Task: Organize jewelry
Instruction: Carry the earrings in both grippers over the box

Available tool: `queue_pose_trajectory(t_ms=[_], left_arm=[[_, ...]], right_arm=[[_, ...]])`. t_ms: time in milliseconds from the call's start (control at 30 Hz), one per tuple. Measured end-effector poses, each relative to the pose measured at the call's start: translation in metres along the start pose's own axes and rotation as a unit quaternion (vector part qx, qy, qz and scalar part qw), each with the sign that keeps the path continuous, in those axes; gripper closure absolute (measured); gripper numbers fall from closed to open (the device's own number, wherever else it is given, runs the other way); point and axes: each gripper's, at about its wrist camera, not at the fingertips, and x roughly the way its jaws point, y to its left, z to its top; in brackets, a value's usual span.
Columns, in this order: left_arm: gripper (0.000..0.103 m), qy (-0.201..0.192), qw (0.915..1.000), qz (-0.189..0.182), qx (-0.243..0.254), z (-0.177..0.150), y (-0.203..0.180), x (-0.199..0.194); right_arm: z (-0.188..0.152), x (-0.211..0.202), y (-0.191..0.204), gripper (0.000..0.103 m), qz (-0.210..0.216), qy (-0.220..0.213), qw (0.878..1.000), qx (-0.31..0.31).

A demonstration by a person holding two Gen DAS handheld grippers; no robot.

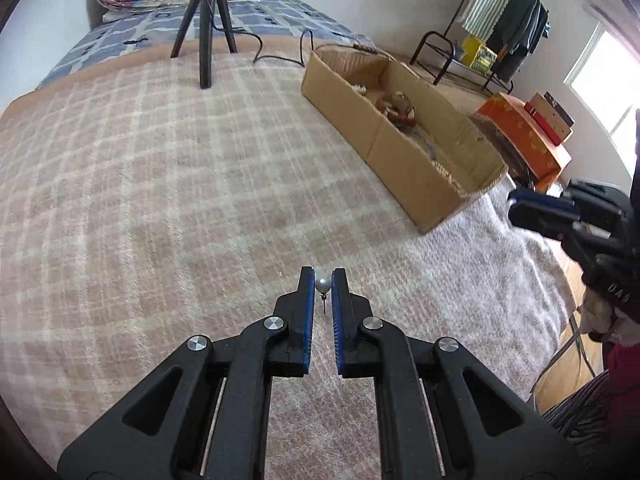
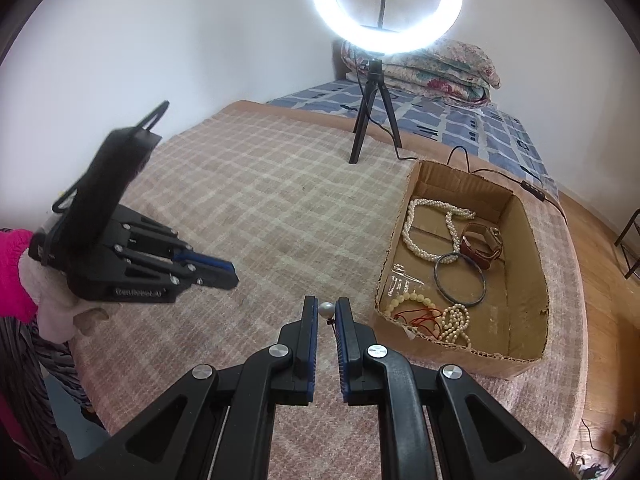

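Left gripper (image 1: 322, 278): fingers narrowed onto a small silvery pearl stud earring (image 1: 323, 286) — the pearl sits right at the fingertips, pinched between the blue pads (image 1: 309, 312), its thin post pointing back down the gap toward the camera. It's held above the pink-and-cream checked blanket (image 1: 160, 200) on the bed.

Right gripper (image 2: 326, 307): same picture. A second pearl stud earring (image 2: 326, 309) is clamped at the very tips between the pads, a small dark post just visible below the bead.

Open brown cardboard box (image 2: 524, 280) lies on the blanket ahead and to the right of the right gripper, near but not touching. Inside:
- white pearl necklace (image 2: 424, 236) toward the far end
- brown leather-strap watch (image 2: 482, 246) by the right wall
- thin dark metal bangle (image 2: 460, 278) mid-box, overlapping the necklace's lower loop
- cream bead bracelet (image 2: 408, 300) and a bunched pearl strand (image 2: 456, 322) at the near end, with some red cord between them

In the left wrist view the box sits well ahead and to the right — contents mostly hidden by its wall.

Lit ring light on a black tripod (image 2: 374, 120) stands on the blanket behind the box.
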Motion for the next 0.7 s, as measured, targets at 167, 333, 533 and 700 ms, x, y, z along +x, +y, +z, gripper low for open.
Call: queue_pose_trajectory(t_ms=[167,333,533,700], left_arm=[[0.097,-0.026,0.9996,-0.003,-0.014,0.02,0.007,-0.013],[0.097,-0.036,0.9991,-0.015,-0.015,0.034,0.0,-0.017],[0.097,-0.046,0.9983,-0.035,-0.004,0.053,-0.025,-0.014],[0.097,-0.05,0.9974,-0.051,0.007,0.069,-0.053,-0.003]], right_arm=[[0.002,-0.007,-0.008,0.097,-0.011,-0.009,1.0,0.008],[0.004,-0.015,-0.023,0.097,-0.03,-0.02,0.999,0.023],[0.004,-0.025,-0.057,0.097,-0.062,-0.033,0.996,0.06],[0.002,-0.02,-0.088,0.097,-0.088,-0.028,0.991,0.093]])
